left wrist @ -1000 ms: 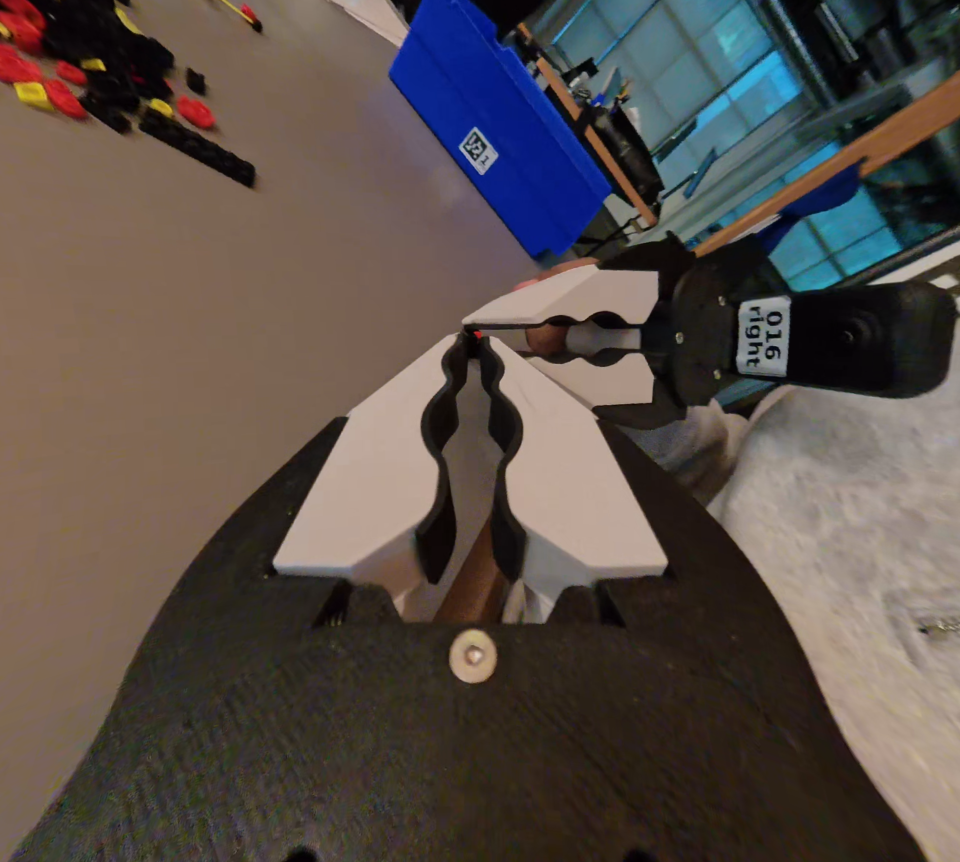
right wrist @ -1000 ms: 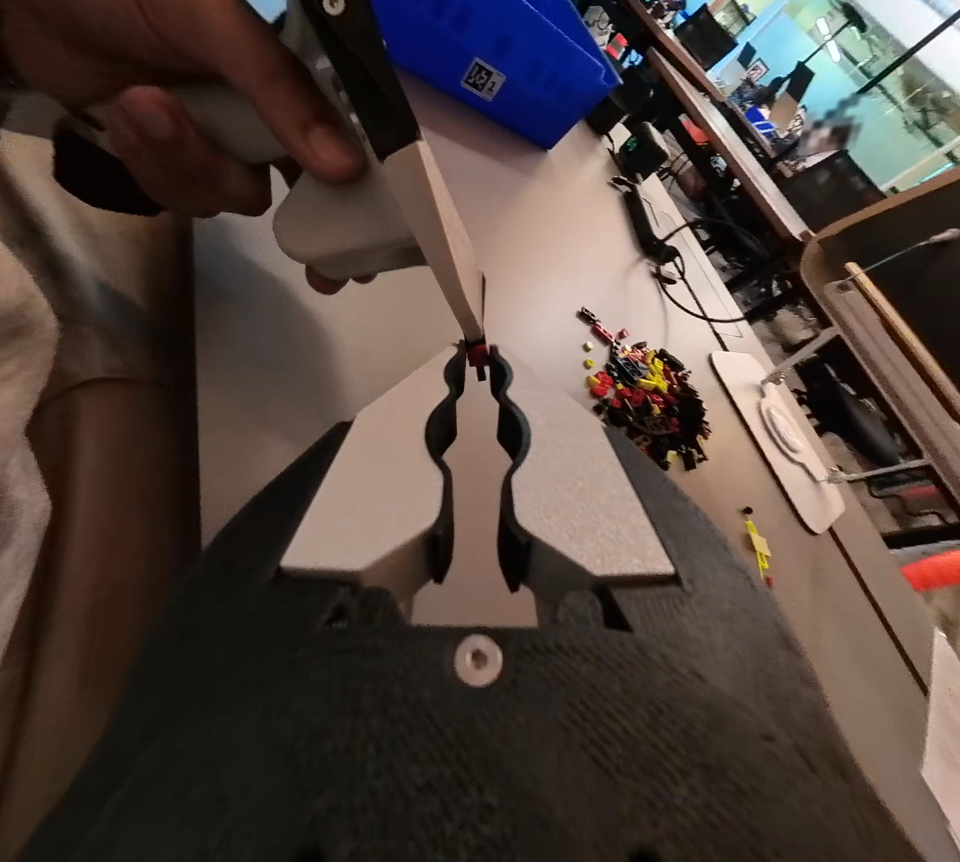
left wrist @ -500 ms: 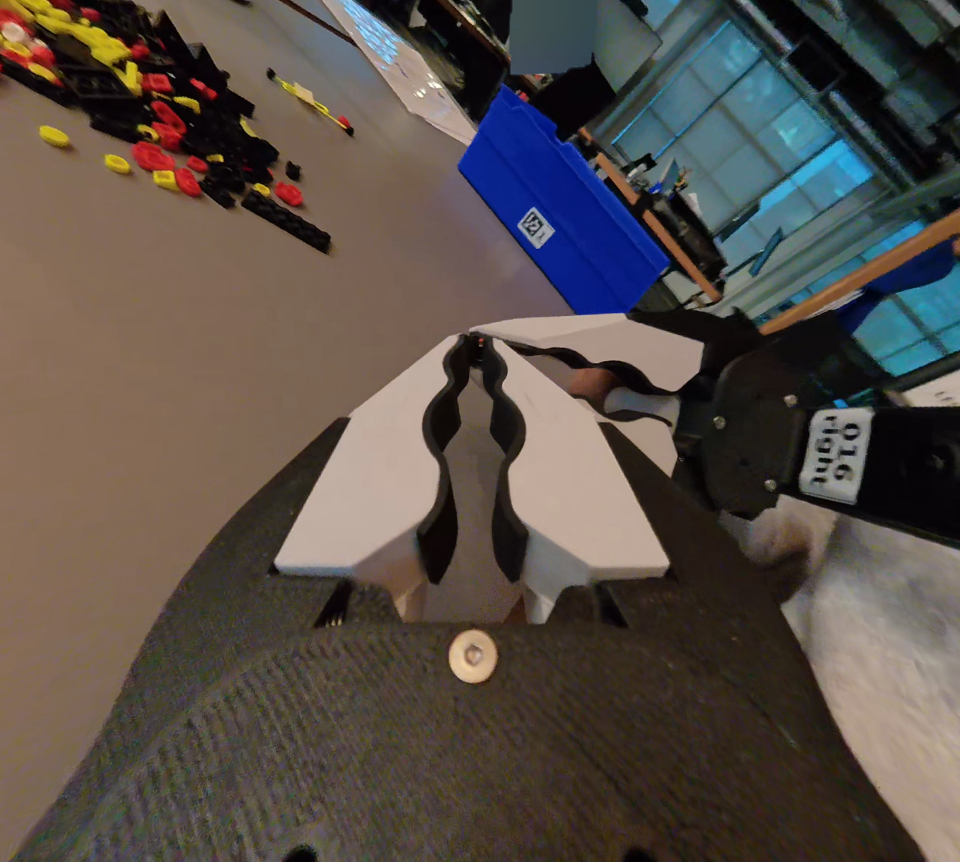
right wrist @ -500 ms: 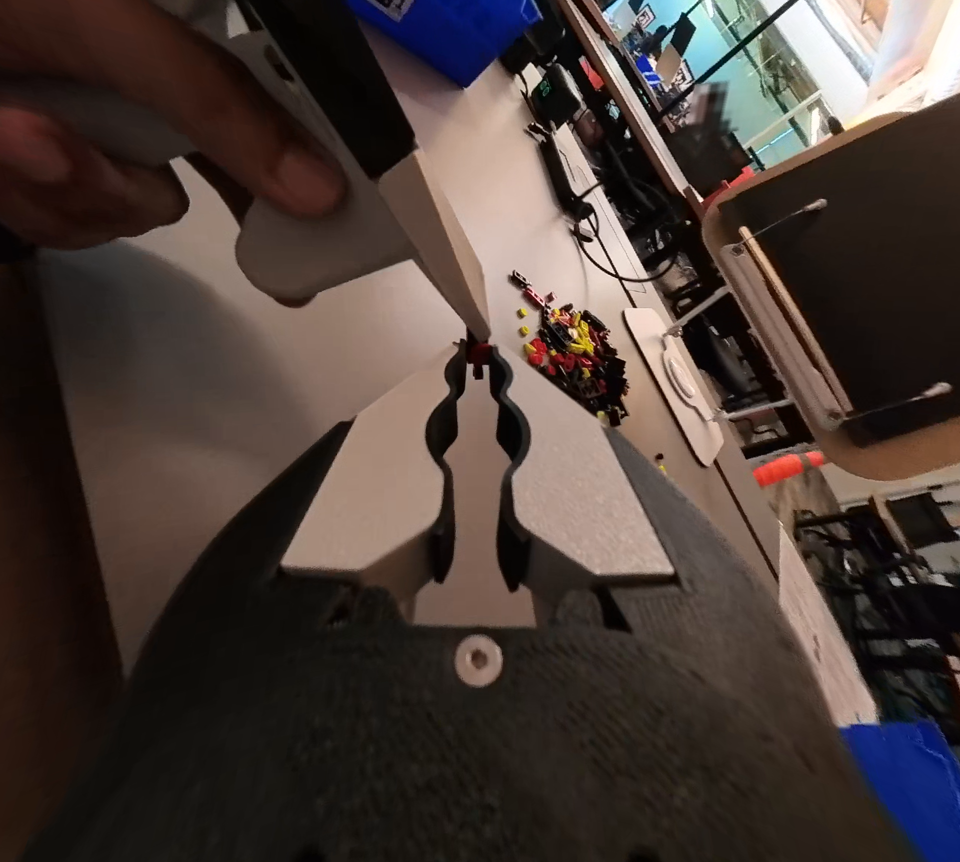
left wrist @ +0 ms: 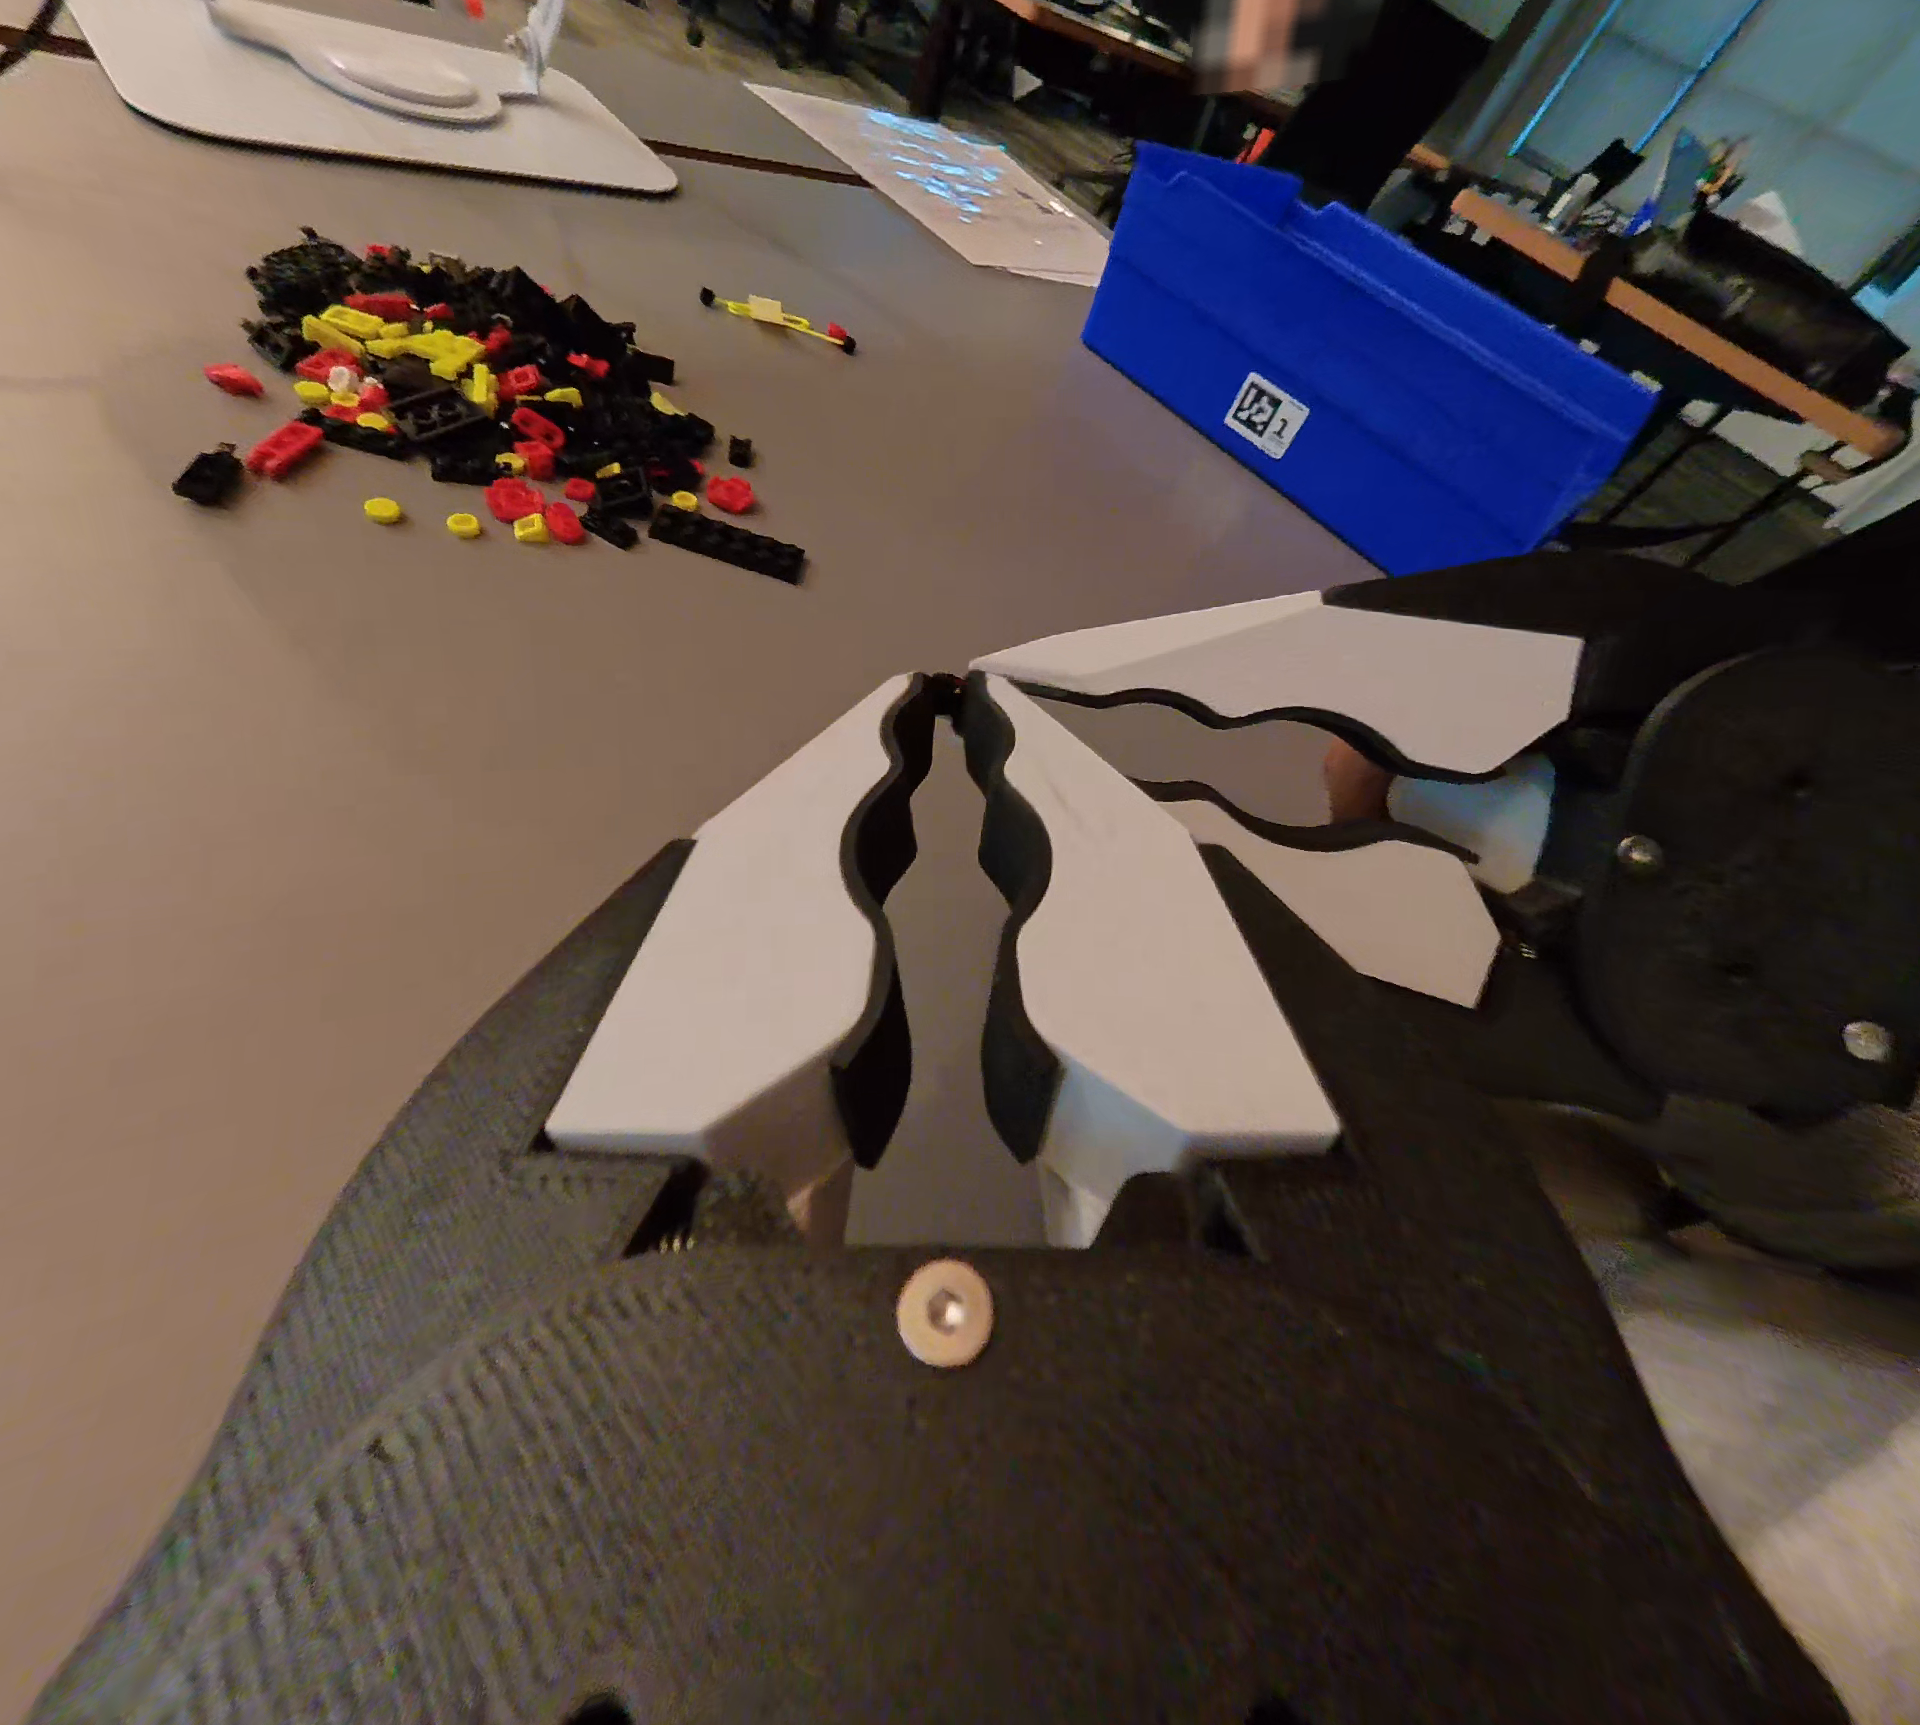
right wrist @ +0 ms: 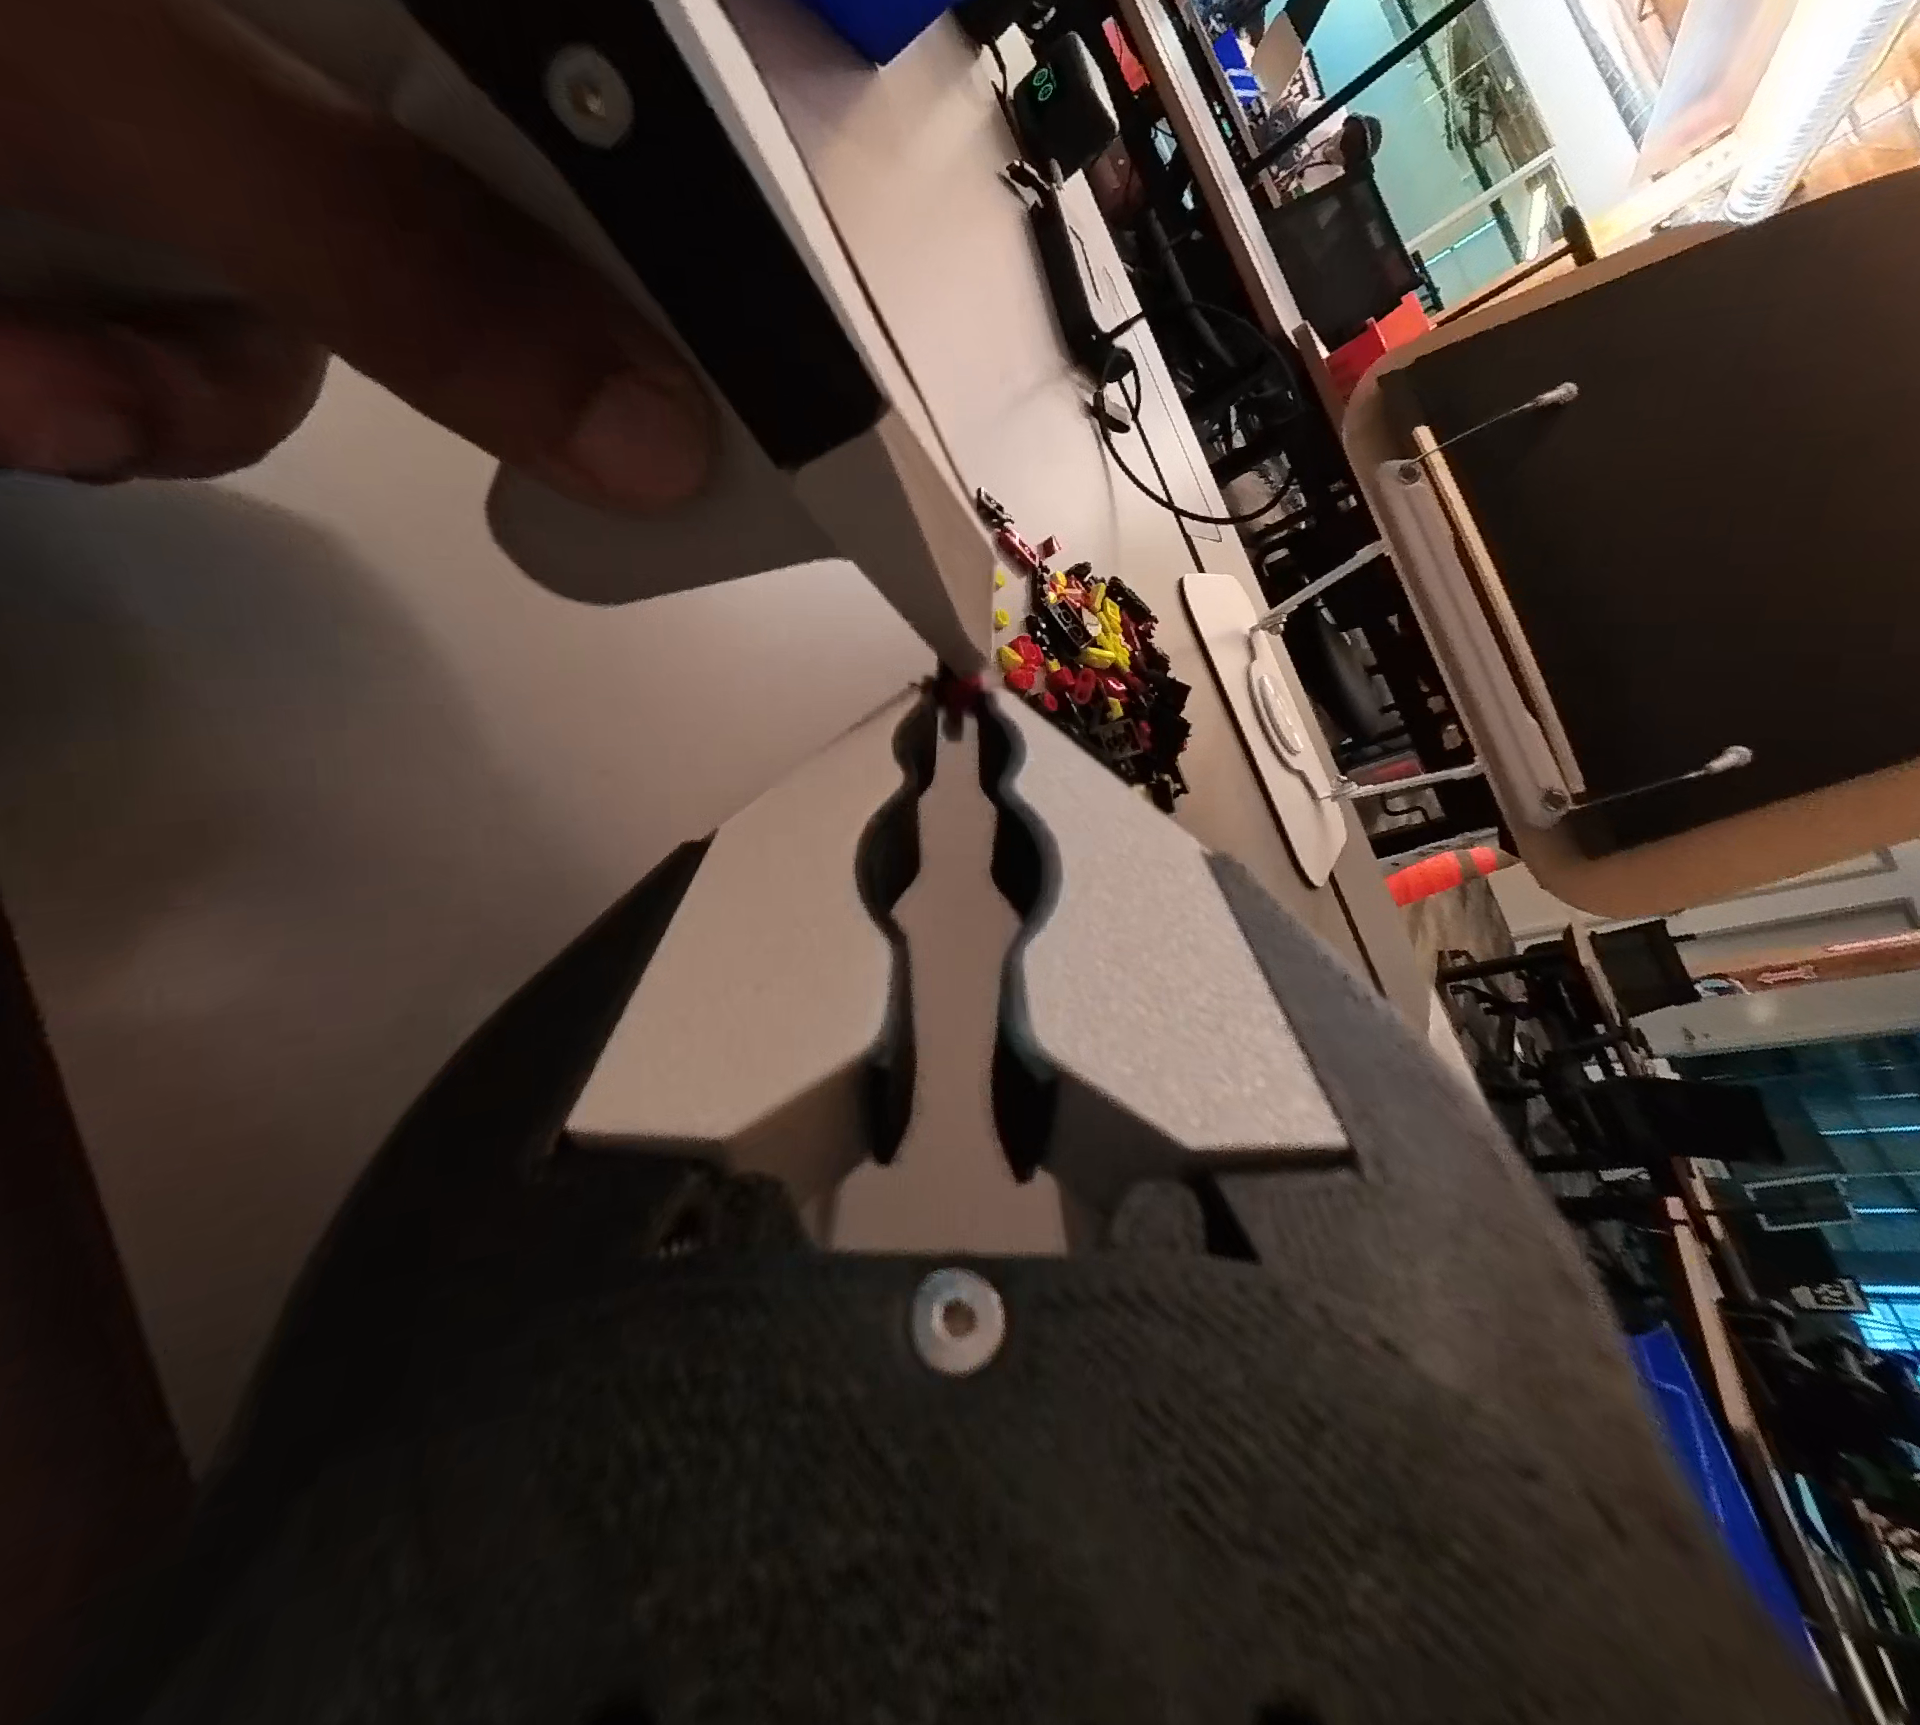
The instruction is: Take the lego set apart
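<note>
Both grippers meet tip to tip above the table, pinching one tiny red and black lego piece between them. My left gripper is shut on it; the piece barely shows at the tips. My right gripper is shut on the same piece, and it also shows in the left wrist view coming in from the right. The left gripper's fingers come down from the upper left in the right wrist view, held by a hand. A pile of loose red, yellow and black lego pieces lies on the grey table.
A blue bin stands at the back right of the table. A white lamp base sits behind the pile, and a small yellow axle piece lies beside it. A sheet of paper lies farther back. Cables run along the table. The tips of both grippers are at nearly the same place.
Both grippers have stayed locked tip to tip on the small piece while swinging round together; the left view has turned so the pile and lamp base now sit in front.
</note>
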`<action>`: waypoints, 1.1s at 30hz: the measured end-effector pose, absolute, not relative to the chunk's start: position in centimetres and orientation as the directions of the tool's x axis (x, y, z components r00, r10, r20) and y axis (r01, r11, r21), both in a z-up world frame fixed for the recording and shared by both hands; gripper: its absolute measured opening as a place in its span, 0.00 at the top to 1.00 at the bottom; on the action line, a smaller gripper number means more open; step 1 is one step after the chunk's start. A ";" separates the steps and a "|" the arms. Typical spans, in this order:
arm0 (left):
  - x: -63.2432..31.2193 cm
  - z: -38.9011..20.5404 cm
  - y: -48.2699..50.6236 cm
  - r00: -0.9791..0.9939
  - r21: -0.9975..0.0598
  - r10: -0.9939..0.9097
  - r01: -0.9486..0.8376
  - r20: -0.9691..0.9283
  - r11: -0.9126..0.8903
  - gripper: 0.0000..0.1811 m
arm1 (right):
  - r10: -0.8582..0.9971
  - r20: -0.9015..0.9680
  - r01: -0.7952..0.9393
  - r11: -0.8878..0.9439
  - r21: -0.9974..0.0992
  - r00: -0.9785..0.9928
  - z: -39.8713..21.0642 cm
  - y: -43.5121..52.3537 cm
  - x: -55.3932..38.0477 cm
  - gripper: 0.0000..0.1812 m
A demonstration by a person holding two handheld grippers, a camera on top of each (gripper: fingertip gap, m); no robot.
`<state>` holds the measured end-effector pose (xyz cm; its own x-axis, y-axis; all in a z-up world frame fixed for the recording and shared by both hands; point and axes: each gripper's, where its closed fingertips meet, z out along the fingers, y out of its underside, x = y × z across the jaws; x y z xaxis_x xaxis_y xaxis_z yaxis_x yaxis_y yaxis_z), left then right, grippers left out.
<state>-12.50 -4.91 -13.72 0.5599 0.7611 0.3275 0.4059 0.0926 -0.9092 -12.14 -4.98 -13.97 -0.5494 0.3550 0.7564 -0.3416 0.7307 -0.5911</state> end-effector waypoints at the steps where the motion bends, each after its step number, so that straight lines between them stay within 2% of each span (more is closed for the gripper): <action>1: -14.0 -14.4 -7.4 0.423 -0.916 0.866 0.391 0.267 0.092 1.00 | 0.363 0.754 -0.365 0.707 -0.606 -0.548 -13.5 -5.2 -11.6 1.00; 2: -15.1 -13.8 -9.9 0.366 -0.932 0.900 0.347 0.236 0.103 1.00 | 0.374 0.748 -0.389 0.678 -0.624 -0.548 -12.8 -5.4 -10.8 1.00; 4: -15.7 -13.4 -11.6 0.379 -0.872 0.826 0.424 0.417 0.246 1.00 | 0.383 0.759 -0.381 0.691 -0.614 -0.527 -12.7 -5.1 -10.8 1.00; 5: -15.6 -13.4 -11.2 0.397 -0.854 0.798 0.450 0.454 0.261 1.00 | 0.393 0.740 -0.345 0.699 -0.626 -0.546 -13.4 -4.7 -11.4 1.00; 7: -15.2 -14.0 -10.1 0.421 -0.876 0.817 0.440 0.395 0.197 1.00 | 0.425 0.672 -0.293 0.667 -0.685 -0.606 -14.1 -4.1 -12.3 1.00; 12: -14.8 -14.7 -8.8 0.452 -0.844 0.766 0.490 0.458 0.217 1.00 | 0.492 0.523 -0.211 0.555 -0.804 -0.696 -14.1 -3.3 -13.0 1.00; 15: -14.5 -14.1 -8.8 0.455 -0.804 0.708 0.528 0.540 0.274 1.00 | 0.502 0.522 -0.227 0.534 -0.814 -0.690 -14.0 -3.0 -13.2 1.00; 19: -14.2 -14.1 -9.0 0.462 -0.811 0.709 0.518 0.533 0.272 1.00 | 0.485 0.542 -0.237 0.556 -0.797 -0.686 -14.4 -3.2 -13.4 1.00; 23: -14.3 -13.3 -9.9 0.466 -0.804 0.682 0.498 0.564 0.325 1.00 | 0.502 0.475 -0.219 0.485 -0.847 -0.723 -13.7 -3.8 -13.5 1.00; 28: -15.2 -12.6 -12.9 0.448 -0.812 0.700 0.475 0.556 0.341 1.00 | 0.475 0.260 -0.090 0.350 -0.932 -0.841 -12.1 -6.6 -16.0 0.97; 33: -16.8 -11.2 -18.3 0.402 -0.830 0.741 0.407 0.538 0.382 1.00 | 0.322 -0.018 0.081 0.183 -0.980 -0.947 -8.4 -13.4 -20.8 0.92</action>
<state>-16.81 -18.28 -11.25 0.4016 0.7411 0.5381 0.4071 0.3818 -0.8297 -20.75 -13.41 -8.38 -0.9467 0.3217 -0.0182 0.0809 0.1829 -0.9798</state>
